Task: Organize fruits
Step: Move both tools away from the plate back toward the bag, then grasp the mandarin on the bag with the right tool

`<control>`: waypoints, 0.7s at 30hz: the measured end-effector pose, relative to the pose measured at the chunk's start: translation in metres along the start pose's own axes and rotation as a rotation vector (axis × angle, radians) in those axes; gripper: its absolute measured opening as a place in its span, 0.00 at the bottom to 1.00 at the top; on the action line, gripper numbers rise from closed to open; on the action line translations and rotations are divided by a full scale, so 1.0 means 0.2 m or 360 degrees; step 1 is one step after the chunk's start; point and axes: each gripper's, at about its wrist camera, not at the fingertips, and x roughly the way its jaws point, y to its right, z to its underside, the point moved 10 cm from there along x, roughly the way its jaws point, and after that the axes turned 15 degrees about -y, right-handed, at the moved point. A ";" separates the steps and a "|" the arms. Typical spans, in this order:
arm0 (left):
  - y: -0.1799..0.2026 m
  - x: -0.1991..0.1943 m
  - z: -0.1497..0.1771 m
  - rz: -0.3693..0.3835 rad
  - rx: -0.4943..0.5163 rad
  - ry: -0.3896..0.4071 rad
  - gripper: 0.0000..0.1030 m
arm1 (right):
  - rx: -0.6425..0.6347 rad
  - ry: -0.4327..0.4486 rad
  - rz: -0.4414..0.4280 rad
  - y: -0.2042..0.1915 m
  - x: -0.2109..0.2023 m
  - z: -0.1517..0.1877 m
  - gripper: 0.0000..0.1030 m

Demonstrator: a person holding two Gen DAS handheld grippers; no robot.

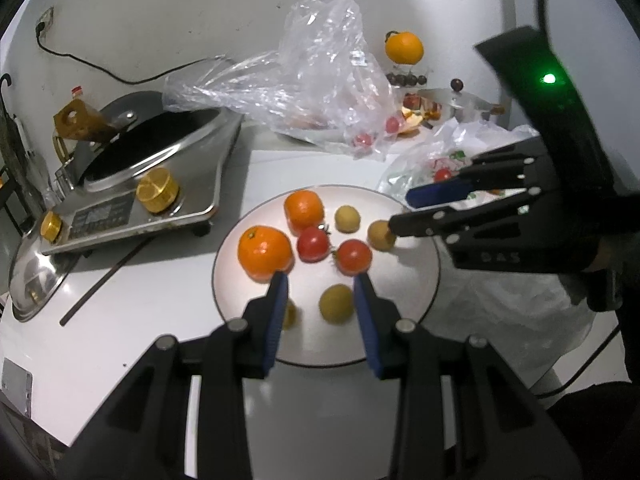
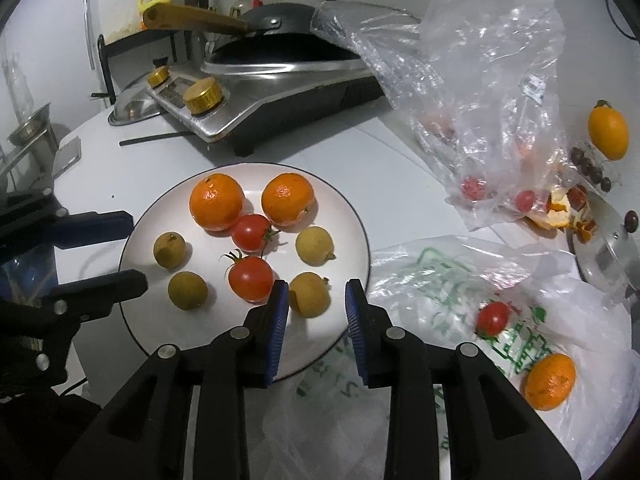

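The right hand-held gripper (image 2: 316, 304) hangs released, jaws slightly apart over a tan round longan (image 2: 310, 294) on the near right of the round white plate (image 2: 360, 224). The left hand-held gripper (image 1: 320, 300) is also parted, empty. 2 oranges (image 2: 217, 201) lie far.

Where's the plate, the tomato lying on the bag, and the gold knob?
plate (image 2: 160, 224), right wrist view, bare left rim.
tomato (image 2: 493, 318), right wrist view, its middle.
gold knob (image 2: 203, 95), right wrist view, its top.

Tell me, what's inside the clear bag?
Through the clear bag show two small red tomatoes low down and something reddish higher up, too blurred to name. Its crinkled folds hide whatever else is inside.
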 end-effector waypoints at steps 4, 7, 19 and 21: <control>0.06 0.00 -0.04 0.0030 -0.0008 0.0012 0.35 | 0.0033 0.0039 0.0016 0.05 -0.09 0.04 0.30; 0.11 0.00 -0.08 0.0065 -0.0023 0.0026 0.54 | 0.0075 0.0067 0.0034 0.11 -0.16 0.09 0.30; 0.37 0.03 -0.20 0.0193 0.0008 0.0006 0.55 | 0.0249 0.0112 0.0081 0.38 -0.26 0.29 0.42; 0.41 0.05 -0.23 0.0203 0.0016 -0.0002 0.55 | 0.0276 0.0119 0.0082 0.43 -0.26 0.32 0.42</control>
